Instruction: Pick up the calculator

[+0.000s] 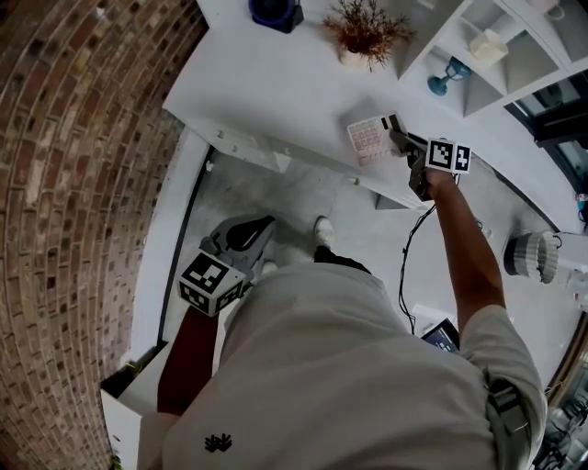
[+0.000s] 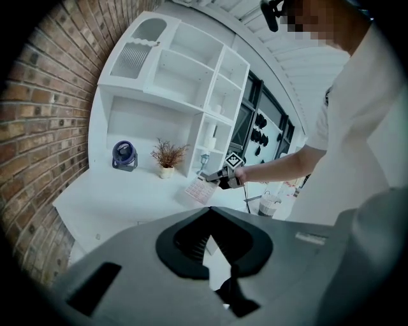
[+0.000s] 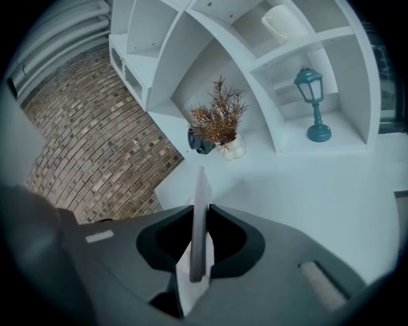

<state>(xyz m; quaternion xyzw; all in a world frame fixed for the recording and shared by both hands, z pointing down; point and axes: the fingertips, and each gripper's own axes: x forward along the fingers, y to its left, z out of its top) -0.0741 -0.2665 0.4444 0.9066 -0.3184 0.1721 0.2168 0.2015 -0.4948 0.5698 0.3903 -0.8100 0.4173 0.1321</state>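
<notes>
OK, R tongs [image 1: 397, 128]: yr jaws clamped on calculator [image 1: 367, 139] edge.
Calculator: tilted, over desk [image 1: 276, 83] front edge.
L tongs [image 1: 260, 227]: jaws together, nothing btwn, low by yr hip.

White bench [image 1: 276, 92] sits against a brick wall [image 1: 73, 184]. There's a little blue fan [image 1: 274, 11] in the back corner by the bricks, with a dried plant [image 1: 366, 32] in a white pot beside it along the back edge. The shelf unit [image 1: 418, 46] has a teal lantern [image 1: 447, 75] and a cream cup [image 1: 488, 46] in separate cubbies.
</notes>
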